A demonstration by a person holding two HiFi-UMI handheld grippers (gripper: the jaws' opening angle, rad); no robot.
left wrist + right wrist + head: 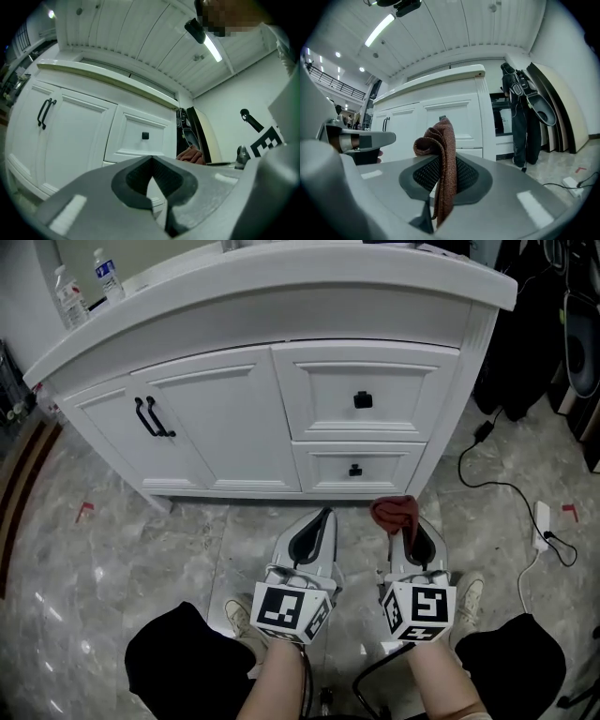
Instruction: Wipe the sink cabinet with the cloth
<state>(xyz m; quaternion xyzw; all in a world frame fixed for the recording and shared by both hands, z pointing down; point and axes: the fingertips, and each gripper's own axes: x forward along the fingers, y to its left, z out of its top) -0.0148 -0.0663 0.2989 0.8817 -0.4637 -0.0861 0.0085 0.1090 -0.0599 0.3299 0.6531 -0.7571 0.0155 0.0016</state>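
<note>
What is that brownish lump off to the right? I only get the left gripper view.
Observer: A reddish-brown cloth, pinched in the shut jaws of the right tool and sticking up above them.
Operator: Is it touching the cupboard yet?
Observer: No. The head view shows it short of the sink cabinet, over the floor in front of the lower drawer.
Operator: Anything on top of the cupboard?
Observer: Two water bottles stand at its left end.
</note>
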